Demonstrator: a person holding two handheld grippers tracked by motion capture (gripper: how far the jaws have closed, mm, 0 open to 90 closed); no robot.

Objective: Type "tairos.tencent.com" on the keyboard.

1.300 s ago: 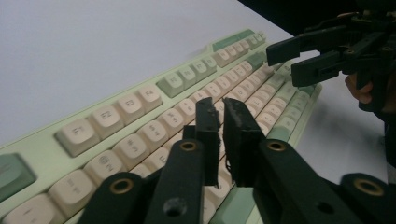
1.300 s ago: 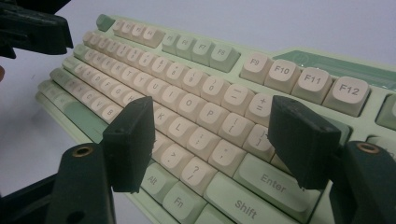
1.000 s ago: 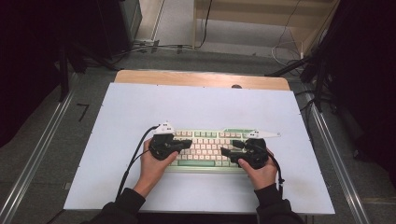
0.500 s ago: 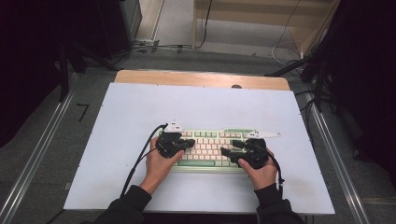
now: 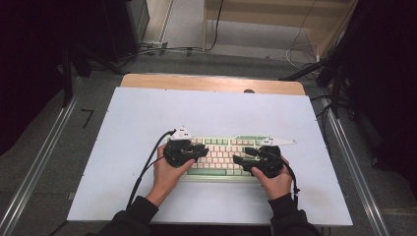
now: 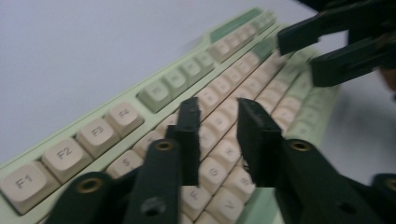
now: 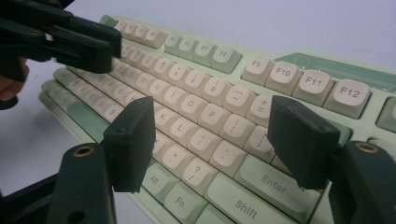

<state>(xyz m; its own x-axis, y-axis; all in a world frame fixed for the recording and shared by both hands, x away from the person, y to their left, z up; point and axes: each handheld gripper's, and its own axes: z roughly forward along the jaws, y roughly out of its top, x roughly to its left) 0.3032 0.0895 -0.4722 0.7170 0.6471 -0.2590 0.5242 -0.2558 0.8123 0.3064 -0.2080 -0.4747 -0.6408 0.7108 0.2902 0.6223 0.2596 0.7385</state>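
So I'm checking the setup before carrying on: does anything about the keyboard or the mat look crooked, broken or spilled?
Nothing stands out. The keyboard lies flat and square to the near edge of the white mat, its keycaps all seated in even rows, with no gaps or spills. The left claw and right claw hover over the keys, both open and holding nothing.

Pale green keyboard with cream keycaps and green modifier keys lies flat, its left half directly under the left gripper, its right half under the right gripper.
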